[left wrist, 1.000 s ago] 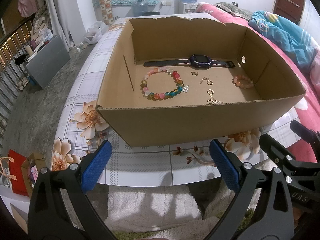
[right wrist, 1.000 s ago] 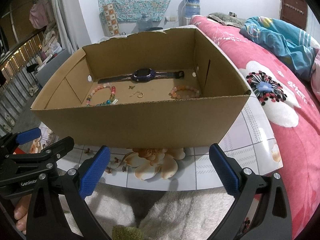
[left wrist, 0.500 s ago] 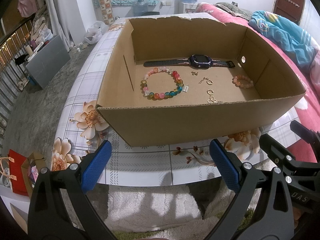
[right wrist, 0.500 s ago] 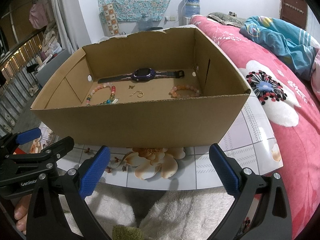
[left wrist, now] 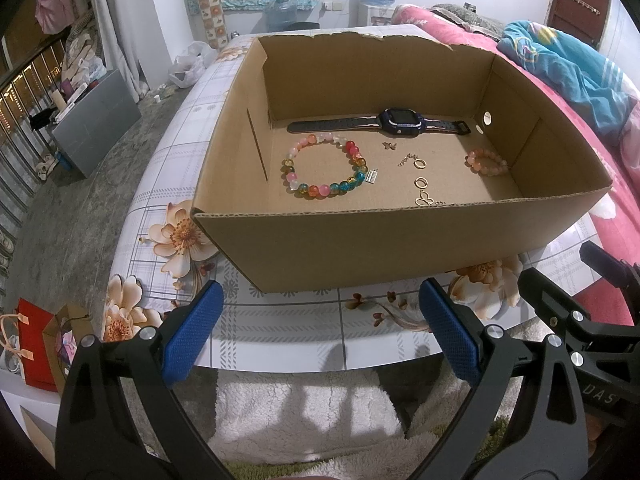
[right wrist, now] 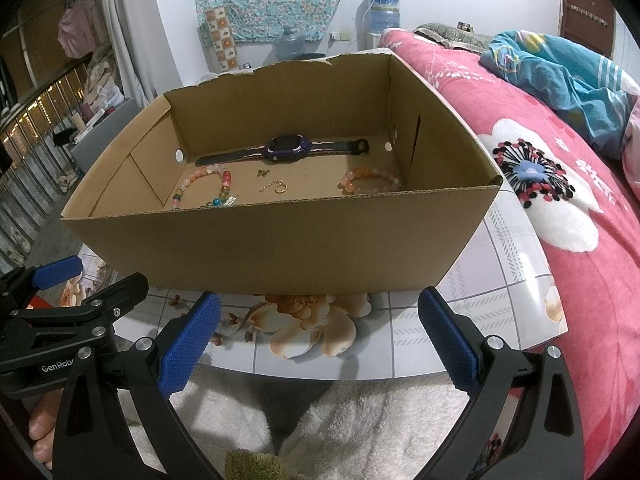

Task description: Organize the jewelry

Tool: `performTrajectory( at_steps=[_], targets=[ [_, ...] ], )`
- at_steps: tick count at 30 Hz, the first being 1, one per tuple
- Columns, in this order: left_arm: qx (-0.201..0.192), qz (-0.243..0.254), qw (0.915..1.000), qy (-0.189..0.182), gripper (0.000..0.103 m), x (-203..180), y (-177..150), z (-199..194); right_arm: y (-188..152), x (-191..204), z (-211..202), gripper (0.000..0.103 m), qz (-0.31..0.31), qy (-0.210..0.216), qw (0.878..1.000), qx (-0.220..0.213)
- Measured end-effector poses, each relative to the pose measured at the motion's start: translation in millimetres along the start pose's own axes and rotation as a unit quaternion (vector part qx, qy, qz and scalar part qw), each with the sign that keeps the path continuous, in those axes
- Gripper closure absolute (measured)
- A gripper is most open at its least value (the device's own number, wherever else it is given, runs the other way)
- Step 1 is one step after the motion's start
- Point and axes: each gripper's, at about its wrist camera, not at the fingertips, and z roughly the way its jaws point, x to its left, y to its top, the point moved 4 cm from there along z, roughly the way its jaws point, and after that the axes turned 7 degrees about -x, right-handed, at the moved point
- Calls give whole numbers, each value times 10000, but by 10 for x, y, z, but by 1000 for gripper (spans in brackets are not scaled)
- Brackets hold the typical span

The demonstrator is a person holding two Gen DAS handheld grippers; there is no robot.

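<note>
We hold two grippers low in front of a table covered in a flowered, checked cloth. An open cardboard box sits on it, and all the jewelry lies on the box floor.

Left to right inside the box, from the left wrist view: a large bracelet of mixed pink, red, blue and yellow beads lies flat near the left wall, with a small silver charm at its right edge. Behind it, along the back wall, a dark watch stretches out with its strap flat. Right of the bracelet lie a tiny butterfly charm, a gold ring on a short chain, and nearer the front wall another gold ring with a butterfly piece. Near the right wall lies a small peach bracelet.

Our left gripper hovers at the table's near edge, short of the box, its blue-padded fingers spread wide and gripping nothing. Our right gripper sits beside it, just to the right, also before the box, fingers spread wide and empty. A white fleece lies below both. To the right is a pink bed with a blue blanket
</note>
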Motion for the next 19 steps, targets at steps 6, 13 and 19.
performTrajectory(
  at_steps=[6,13,19],
  targets=[
    [-1,-1,10000,0,8,3,1,1,-2,1,-1,7,-1,0,10000,1],
    [4,11,10000,5,8,15,-4,1,4,-4,0,7,4,1,10000,8],
    [14,-8,10000,-1,8,21,-14,-4,8,-5,-1,7,6,5,10000,4]
  ],
)
